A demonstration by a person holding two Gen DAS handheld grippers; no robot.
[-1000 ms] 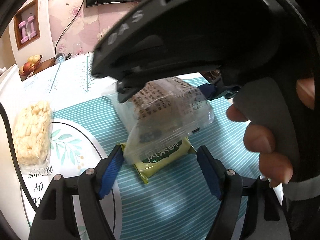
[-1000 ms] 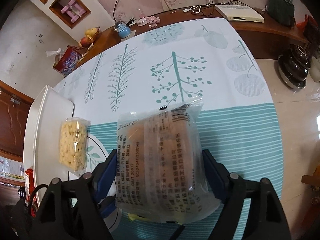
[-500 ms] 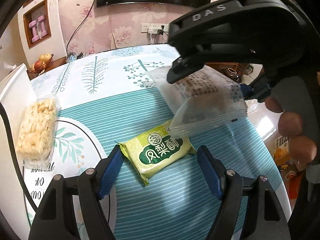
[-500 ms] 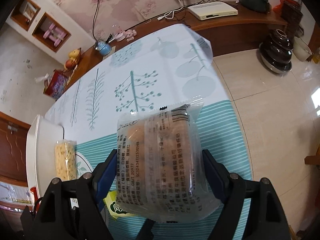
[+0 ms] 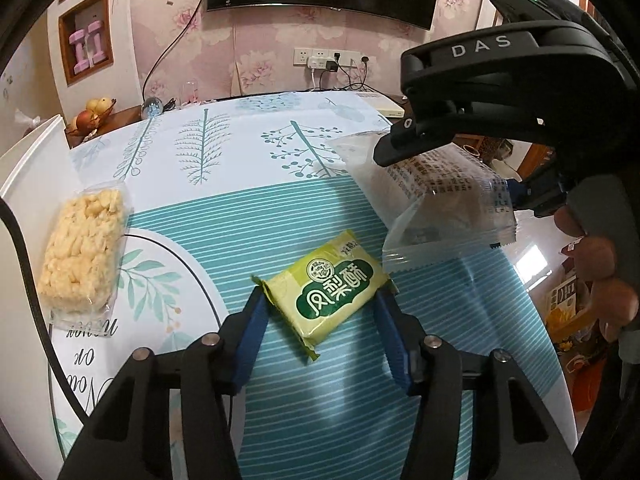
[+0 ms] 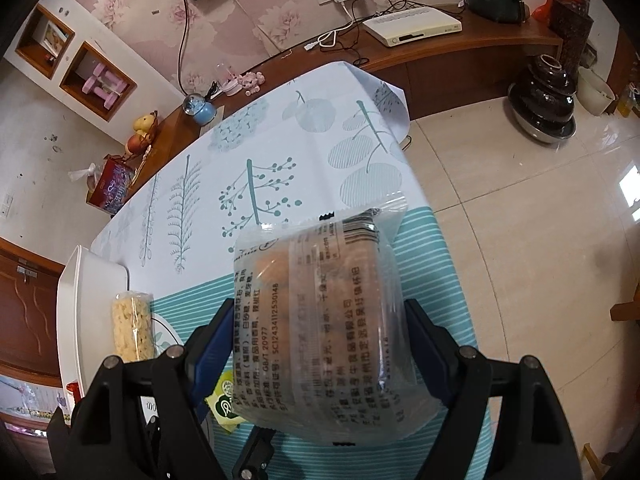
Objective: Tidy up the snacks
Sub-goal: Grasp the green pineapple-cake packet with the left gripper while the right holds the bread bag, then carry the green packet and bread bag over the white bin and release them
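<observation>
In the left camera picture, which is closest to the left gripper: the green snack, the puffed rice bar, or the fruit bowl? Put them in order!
From the left gripper:
1. Green snack, right between its closing fingers.
2. Puffed rice bar, off to the left on the table.
3. Fruit bowl, far back left, on the wooden cabinet.

The green pack (image 5: pixel 334 285) is shiny plastic. The clear bag (image 6: pixel 320 332) is thin, crinkly plastic with print. The rice bar (image 5: pixel 82 256) looks bumpy under clear wrap. The tablecloth (image 5: pixel 224 208) is smooth. The floor (image 6: pixel 520 184) is glossy tile.
</observation>
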